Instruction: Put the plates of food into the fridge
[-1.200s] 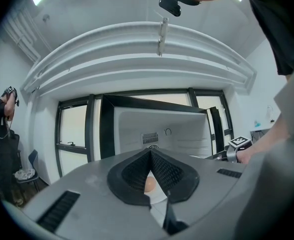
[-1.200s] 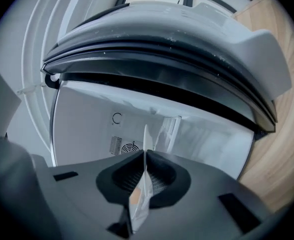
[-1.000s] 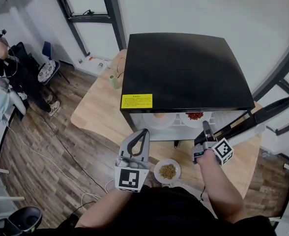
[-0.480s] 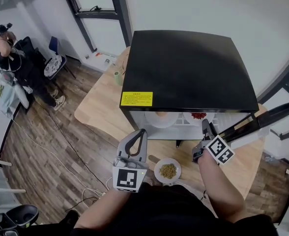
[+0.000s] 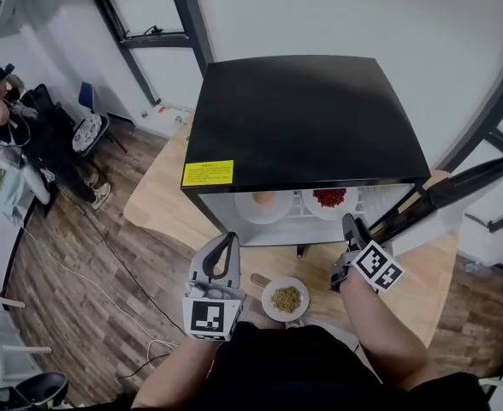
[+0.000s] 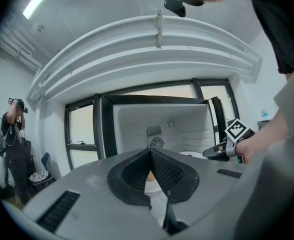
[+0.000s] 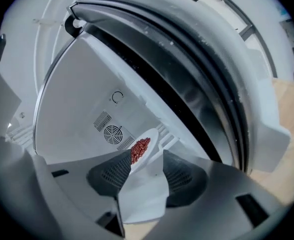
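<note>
The black-topped fridge stands open on the wooden table. On its shelf lie a white plate with an orange-coloured food and a white plate of red food. My right gripper hangs just in front of the red plate; its jaws have just been opening and stand apart, the pads clear of the rim. A third plate, with yellow-green food, rests on the table between my hands. My left gripper is shut and empty, level, facing the fridge interior.
The fridge door stands swung out at the right, close beside my right hand. A small wooden piece lies by the table plate. A person stands far left on the wood floor, beside a chair.
The right gripper's jaws went from closed to wide apart and rolled, leaving the red plate on the shelf. The left gripper kept still.
</note>
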Motion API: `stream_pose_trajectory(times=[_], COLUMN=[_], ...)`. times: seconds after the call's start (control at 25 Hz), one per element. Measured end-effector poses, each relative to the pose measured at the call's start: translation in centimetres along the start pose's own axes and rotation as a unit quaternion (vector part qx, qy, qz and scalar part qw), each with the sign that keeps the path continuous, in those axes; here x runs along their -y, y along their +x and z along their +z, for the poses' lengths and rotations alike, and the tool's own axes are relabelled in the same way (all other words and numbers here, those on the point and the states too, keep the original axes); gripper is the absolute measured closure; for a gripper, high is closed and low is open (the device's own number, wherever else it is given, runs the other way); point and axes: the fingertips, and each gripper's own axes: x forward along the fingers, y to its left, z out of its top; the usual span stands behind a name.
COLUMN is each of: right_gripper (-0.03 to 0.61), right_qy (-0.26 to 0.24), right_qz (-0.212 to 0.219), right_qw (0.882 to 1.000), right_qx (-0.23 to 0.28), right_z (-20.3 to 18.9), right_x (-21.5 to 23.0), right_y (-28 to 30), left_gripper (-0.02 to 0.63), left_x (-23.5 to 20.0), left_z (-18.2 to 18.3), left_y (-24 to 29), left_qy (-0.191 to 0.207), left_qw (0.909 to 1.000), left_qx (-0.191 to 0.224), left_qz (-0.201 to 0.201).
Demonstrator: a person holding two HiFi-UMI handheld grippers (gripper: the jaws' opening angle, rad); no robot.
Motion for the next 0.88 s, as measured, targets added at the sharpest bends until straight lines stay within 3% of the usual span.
stream_pose_trajectory(times=[0.36,0.48,0.56,0.68,0.88], right_gripper=[0.383,0.383,0.383,0.383,0.383], right_qy=[0.077,0.101,0.124,0.121,0.116], right_qz=[0.015,0.041,0.036,0.045,-0.009], right_qw=[0.996,0.991,0.988,0.987,0.991], right_qx=[0.049,0.074,0.085,0.091,0.059], right_z=[-1.6,-2.9,-4.4,-6.6,-12.7], right_x=[0.6,0.0,0.3,0.3,1.7], right_y=[-4.4,-6.1,-7.3,-9.0,-12.7], left_gripper=[0.609,0.609,0.609,0.609,0.609], left_x=[-1.7,-2.6,-2.9,-3.3,-3.5], left_z=[0.1,-0.7,-1.5,-2.8,-4.7], left_y=[-2.0,-3.1,-3.8,-4.9,-6.0], left_qy=[0.013,0.018,0.017,0.011,0.022], left_qw=[0.9989,0.9985,0.9979,0.9970,0.9949], left_qx=[0.025,0.018,0.012,0.006,0.008], left_qz=[-0.038,-0.050,-0.061,-0.076,-0.098])
